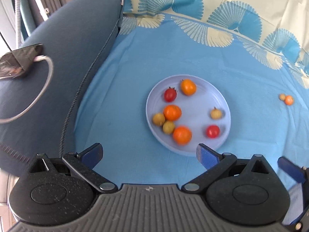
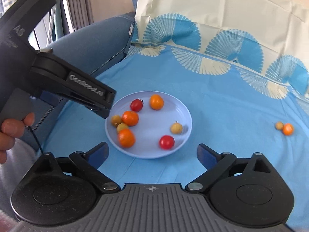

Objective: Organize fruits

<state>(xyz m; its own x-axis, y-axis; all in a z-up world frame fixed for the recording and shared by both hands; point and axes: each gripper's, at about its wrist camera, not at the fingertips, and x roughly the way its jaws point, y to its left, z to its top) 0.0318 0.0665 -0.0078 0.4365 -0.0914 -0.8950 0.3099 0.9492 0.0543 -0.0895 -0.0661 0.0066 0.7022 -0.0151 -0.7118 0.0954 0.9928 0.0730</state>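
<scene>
Both my tongs gaping empty, left gripper, right gripper, lilac plate of eight fruits just ahead, two stray fruits far right on blue cloth.

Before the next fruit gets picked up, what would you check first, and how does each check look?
1. Left gripper open and empty: ok.
2. Right gripper open and empty: ok.
3. Round pale-blue plastic plate has bare room for more: ok.
4. Small orange fruit and small tan fruit outside the plate, on the blue cloth, unobstructed: ok.
5. Those two apart enough to grab singly: not ok, touching.
6. Fruit on the plate at rest: cannot tell, blurred.
</scene>
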